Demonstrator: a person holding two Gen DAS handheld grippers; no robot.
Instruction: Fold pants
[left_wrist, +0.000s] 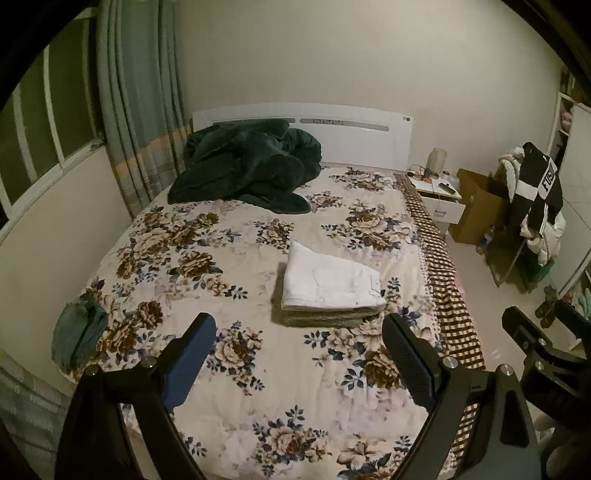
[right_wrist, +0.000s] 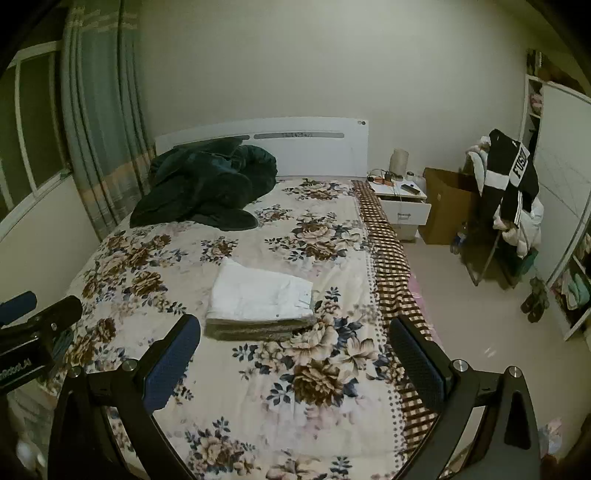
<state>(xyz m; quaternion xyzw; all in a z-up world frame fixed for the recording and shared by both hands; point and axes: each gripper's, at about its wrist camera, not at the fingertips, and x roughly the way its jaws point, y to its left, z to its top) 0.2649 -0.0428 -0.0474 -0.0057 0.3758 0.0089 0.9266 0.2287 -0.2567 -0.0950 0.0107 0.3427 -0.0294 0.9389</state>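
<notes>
White pants (left_wrist: 328, 282) lie folded into a neat rectangle on top of a folded olive-grey garment (left_wrist: 325, 319) in the middle of the floral bed (left_wrist: 207, 236). The same stack shows in the right wrist view, white pants (right_wrist: 260, 293) over the olive piece (right_wrist: 255, 330). My left gripper (left_wrist: 299, 341) is open and empty, held above the bed just short of the stack. My right gripper (right_wrist: 295, 343) is open and empty, also above the bed near the stack's front edge. A teal-grey garment (left_wrist: 79, 330) lies crumpled at the bed's left edge.
A dark green blanket (left_wrist: 243, 166) is heaped by the white headboard (left_wrist: 354, 136). A checked sheet (left_wrist: 439, 266) hangs over the bed's right side. A nightstand (right_wrist: 400, 203), a cardboard box (right_wrist: 443, 206), a clothes-laden rack (right_wrist: 513, 199) and a shelf (right_wrist: 569, 288) stand at the right. Curtains (left_wrist: 136, 110) hang left.
</notes>
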